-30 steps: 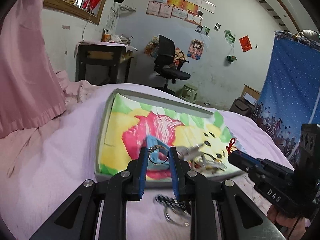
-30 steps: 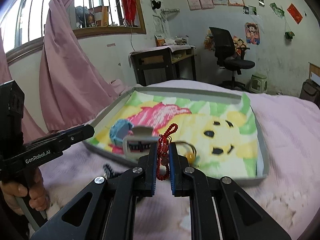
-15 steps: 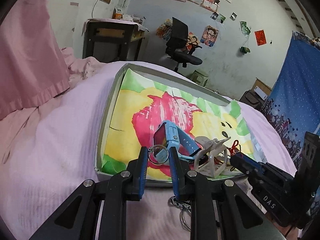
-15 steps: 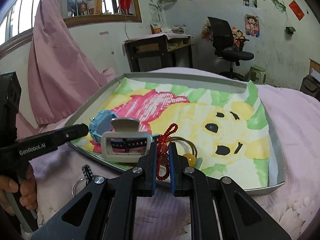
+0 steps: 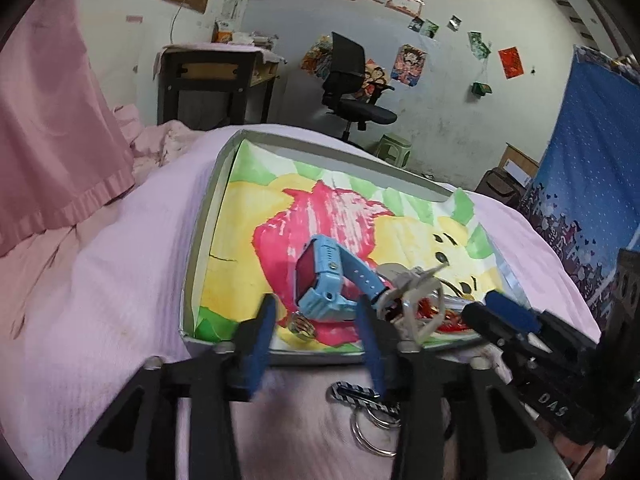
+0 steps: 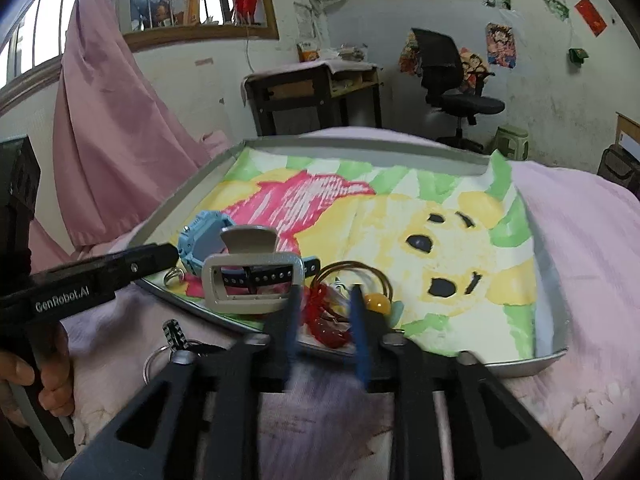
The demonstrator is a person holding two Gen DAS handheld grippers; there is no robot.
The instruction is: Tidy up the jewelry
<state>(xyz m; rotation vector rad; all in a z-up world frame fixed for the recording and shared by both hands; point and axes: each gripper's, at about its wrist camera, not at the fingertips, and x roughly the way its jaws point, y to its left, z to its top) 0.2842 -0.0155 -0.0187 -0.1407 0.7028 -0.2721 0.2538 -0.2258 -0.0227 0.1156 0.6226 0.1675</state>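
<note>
left gripper [image 5: 316,322]: fingers apart, holding nothing | right gripper [image 6: 324,312]: fingers apart, holding nothing | tray [image 6: 558,316] on bed: 1 ring [image 5: 303,325], 1 blue watch [image 5: 324,280], 1 hair claw [image 6: 250,276], 1 red knot charm [image 6: 324,320] | beside tray: 1 keyring [image 5: 370,420]

Bed draped in pink blanket [image 5: 120,264], bearing grey tray [image 6: 556,344] lined with cartoon-print cloth [image 6: 472,248]; striped key fob with rings [image 5: 368,404] lying just before tray's near rim.
</note>
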